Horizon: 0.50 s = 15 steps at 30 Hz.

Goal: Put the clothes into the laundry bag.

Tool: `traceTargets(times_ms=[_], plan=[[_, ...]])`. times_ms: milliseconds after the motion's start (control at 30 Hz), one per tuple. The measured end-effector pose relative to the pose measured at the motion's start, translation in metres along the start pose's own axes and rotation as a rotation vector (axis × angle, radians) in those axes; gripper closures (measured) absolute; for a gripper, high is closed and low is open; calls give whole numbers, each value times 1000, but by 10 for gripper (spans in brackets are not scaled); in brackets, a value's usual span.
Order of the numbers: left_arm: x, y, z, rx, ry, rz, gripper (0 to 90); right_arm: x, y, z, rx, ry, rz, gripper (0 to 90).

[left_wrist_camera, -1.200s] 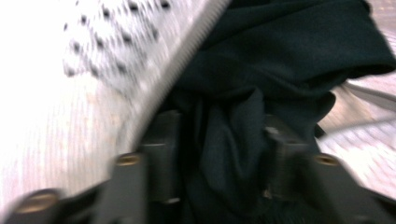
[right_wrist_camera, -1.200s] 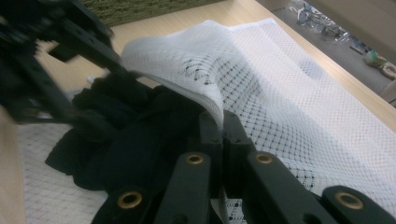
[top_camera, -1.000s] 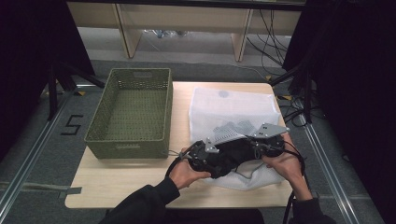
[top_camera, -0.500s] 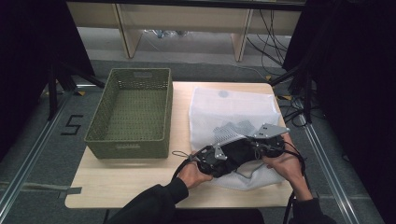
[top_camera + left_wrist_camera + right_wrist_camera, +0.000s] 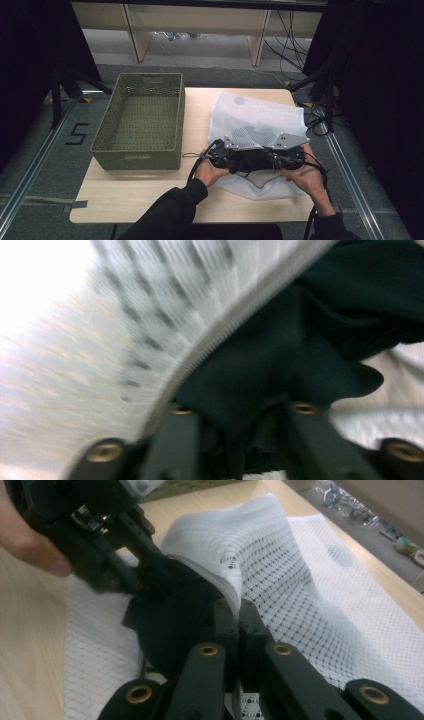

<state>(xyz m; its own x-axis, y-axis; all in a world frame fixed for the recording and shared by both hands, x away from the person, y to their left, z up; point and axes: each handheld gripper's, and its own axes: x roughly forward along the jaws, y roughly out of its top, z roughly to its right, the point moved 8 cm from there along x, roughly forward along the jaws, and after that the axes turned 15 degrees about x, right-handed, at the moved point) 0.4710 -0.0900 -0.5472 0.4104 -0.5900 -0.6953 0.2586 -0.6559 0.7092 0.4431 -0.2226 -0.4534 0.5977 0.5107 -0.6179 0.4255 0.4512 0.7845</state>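
- White mesh makes up the zippered laundry bag, which lies flat on the right half of the wooden table, beside the olive woven basket; its near, open edge is lifted between the two grippers.
- Compared with a second ago, the left gripper has slid a little toward the person and inward along the bag's mouth, with the dark garment bunched in front of it.
- Its jaws have just been closing and then easing apart again; in the left gripper view they now stand partly apart with dark cloth between them, and the bag's zipper edge runs just beside. Blur hides whether the pads press firmly, so I read this as a regrip on the garment, not a settled hold.
- The right gripper has not moved: its jaws are pressed together on the bag's mesh rim, holding the opening up.
- Judged from this, the garment sits at the mouth, partly inside, and the work is about midway: one hand keeps the bag open while the other feeds cloth in.
- Next calls for a firmer bite on the garment and a push deeper under the raised mesh.
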Motion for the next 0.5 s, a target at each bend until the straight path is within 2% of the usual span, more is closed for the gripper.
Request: traceTargets(times_ms=[33, 67, 200, 233, 267, 300, 333, 400, 433, 500], plan=[[-1, -3, 2, -2, 1, -10, 605, 2, -2, 0, 0, -3, -6, 900], [-4, -5, 5, 14, -8, -20, 547, 3, -4, 0, 4, -2, -13, 900], [-25, -11, 15, 42, -39, -45, 328, 4, -7, 1, 7, -2, -23, 900], [-31, -16, 19, 74, -62, -68, 286, 4, -7, 1, 7, -2, -23, 900], [-36, -21, 20, 99, -68, -86, 258, 4, -6, 1, 6, -2, -19, 900], [-39, -24, 20, 115, -68, -100, 251, 4, -6, 1, 3, -1, -18, 900], [-38, -27, 20, 103, -60, -90, 251, 4, -6, 1, 14, -5, -22, 900], [-33, -30, 16, 111, -36, -89, 279, 5, -6, 0, 7, -3, -25, 900], [-30, -30, 15, 126, -32, -93, 324, 6, -6, -1, 3, 3, -24, 900], [-26, -28, 14, 141, -72, -90, 524, 5, -5, -2, 5, -4, -22, 900]])
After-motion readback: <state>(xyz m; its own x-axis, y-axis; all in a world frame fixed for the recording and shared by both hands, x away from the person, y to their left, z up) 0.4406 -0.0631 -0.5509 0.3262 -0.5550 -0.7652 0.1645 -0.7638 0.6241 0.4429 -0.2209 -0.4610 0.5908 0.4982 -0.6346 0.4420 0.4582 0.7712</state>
